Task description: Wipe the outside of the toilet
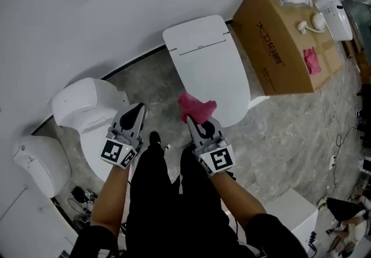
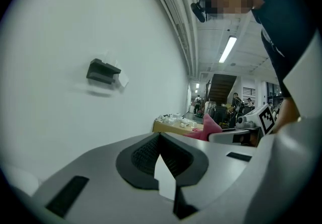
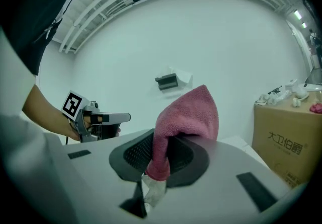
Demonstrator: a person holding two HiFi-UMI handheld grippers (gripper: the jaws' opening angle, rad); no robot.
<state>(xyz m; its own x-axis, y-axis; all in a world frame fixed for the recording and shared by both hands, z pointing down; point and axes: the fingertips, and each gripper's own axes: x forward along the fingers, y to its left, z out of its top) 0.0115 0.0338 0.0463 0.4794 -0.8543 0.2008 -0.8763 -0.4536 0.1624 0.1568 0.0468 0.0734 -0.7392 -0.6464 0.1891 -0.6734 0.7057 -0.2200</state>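
right gripper (image 3: 157,160) clamped on pink cloth (image 3: 188,115), lower end hidden | left gripper (image 2: 161,153) closed, empty | toilet (image 1: 206,60) front partly covered

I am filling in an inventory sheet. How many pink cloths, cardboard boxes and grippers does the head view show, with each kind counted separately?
Pink cloths: 2
Cardboard boxes: 1
Grippers, left gripper and right gripper: 2
Total: 5

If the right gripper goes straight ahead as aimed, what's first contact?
Likely the white wall near the black bracket; the right gripper aims above the toilet lid. The pink cloth in its jaws would touch first. Depth unclear.
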